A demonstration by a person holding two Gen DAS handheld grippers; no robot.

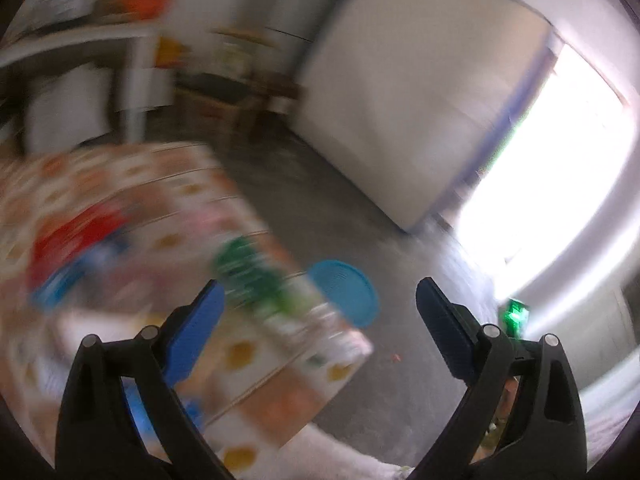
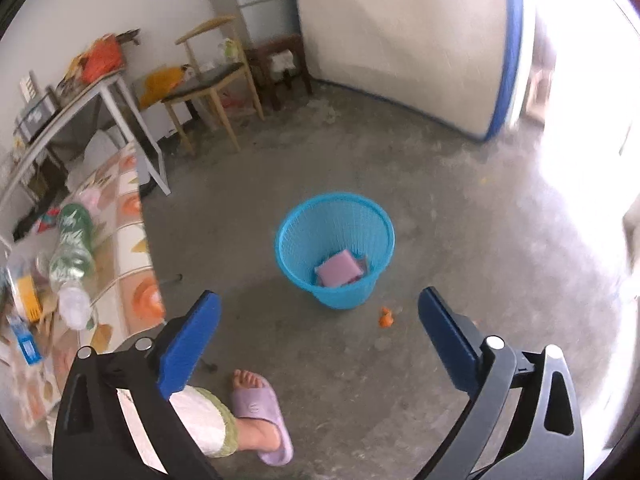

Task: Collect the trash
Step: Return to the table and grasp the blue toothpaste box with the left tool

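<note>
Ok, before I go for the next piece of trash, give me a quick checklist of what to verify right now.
1. Right gripper empty, jaws wide: ok.
2. Left gripper empty, jaws wide: ok.
3. Blue basket upright on the floor, mouth clear: ok.
4. Last item landed inside: a pink flat item lies at the bottom: ok.
5. Next target on the table: plastic bottle lies on its side, within sight: ok.
6. Floor free of trash: not ok, an orange scrap lies beside the basket.
</note>
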